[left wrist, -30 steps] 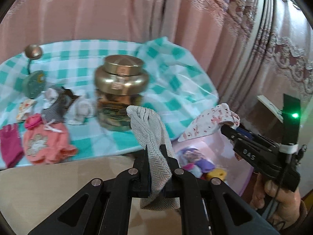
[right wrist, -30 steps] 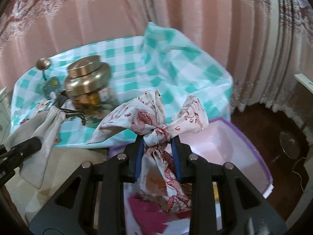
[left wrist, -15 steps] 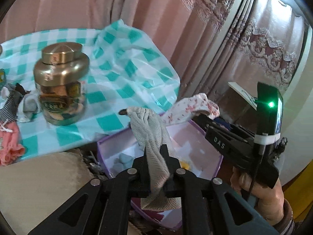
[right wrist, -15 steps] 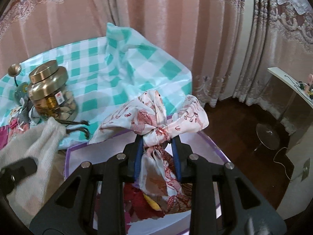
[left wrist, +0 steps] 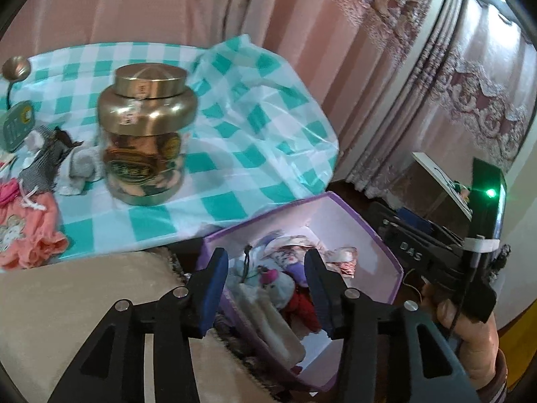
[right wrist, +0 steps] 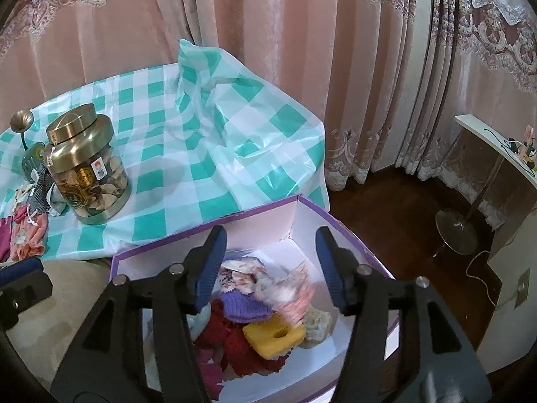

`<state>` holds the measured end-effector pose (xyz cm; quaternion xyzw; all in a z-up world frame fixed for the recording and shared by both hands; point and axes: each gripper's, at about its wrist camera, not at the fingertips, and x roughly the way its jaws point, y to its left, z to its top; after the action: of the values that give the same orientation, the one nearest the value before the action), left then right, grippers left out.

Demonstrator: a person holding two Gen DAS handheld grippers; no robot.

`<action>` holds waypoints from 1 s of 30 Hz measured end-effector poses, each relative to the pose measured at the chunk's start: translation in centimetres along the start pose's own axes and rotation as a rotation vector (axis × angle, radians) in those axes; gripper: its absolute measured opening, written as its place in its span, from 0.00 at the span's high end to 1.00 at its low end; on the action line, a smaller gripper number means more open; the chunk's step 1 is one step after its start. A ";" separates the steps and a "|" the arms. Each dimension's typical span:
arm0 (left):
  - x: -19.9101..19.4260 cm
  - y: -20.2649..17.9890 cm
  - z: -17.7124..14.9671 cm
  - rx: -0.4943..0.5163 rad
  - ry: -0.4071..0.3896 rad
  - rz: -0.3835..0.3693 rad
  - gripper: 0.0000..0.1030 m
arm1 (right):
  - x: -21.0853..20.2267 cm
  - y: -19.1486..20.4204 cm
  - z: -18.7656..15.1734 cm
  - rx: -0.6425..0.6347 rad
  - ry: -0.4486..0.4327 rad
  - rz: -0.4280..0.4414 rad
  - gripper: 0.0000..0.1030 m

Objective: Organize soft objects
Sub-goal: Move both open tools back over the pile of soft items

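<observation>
**Both claws spread above the purple box as soft things pile up inside**

Nearest the lens, the left claw point(left wrist: 265, 285) hangs over the purple box point(left wrist: 386, 245), its blue-padded jaws opening with nothing pinched between them; directly beneath lies a pale grey herringbone pouch point(left wrist: 268, 315), its long axis running from the near wall of the box toward the middle, drawstring end farthest from the camera. The right claw point(right wrist: 270, 268) likewise stands over the box point(right wrist: 208, 235), jaws opening and bare of any load; a blurred pink-and-white printed cloth point(right wrist: 288, 288) shows below the gap, and whether it has landed cannot be told. Around it in the box sit a purple knitted piece point(right wrist: 245, 305), a yellow sponge-like block point(right wrist: 273, 334) lying flat with its hole facing up, and dark red fabric point(right wrist: 235, 342). From the left view a person's hand point(left wrist: 470, 332) grips the handle of the right tool at the box's far side. Beyond the box, a beige cushion edge point(left wrist: 67, 302) meets the surface, draped in a teal-and-white checked cloth point(left wrist: 235, 134); on it a brass-lidded glass jar point(left wrist: 146, 134) stands upright, with an orange garment point(left wrist: 27, 231), a grey striped sock point(left wrist: 43, 161) and a small white sock point(left wrist: 79, 171) lying to its left; pink curtains point(right wrist: 268, 50) close the background.
</observation>
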<state>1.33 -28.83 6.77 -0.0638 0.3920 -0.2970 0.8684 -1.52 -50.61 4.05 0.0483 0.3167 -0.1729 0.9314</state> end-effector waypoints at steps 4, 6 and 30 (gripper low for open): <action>-1.0 2.0 -0.3 -0.015 -0.009 0.041 0.53 | -0.4 0.6 0.1 -0.002 -0.004 0.039 0.39; -1.3 3.0 -0.5 -0.023 -0.011 0.061 0.53 | -0.6 1.0 0.1 -0.005 -0.009 0.074 0.36; -10.7 19.0 -5.7 -0.278 -0.080 0.384 0.53 | -1.6 16.2 -3.1 -0.261 0.092 0.418 0.33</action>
<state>0.51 -6.59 3.22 -0.1186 0.3994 -0.0668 0.9066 1.24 -34.33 2.30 -0.0002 0.3617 0.0682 0.9298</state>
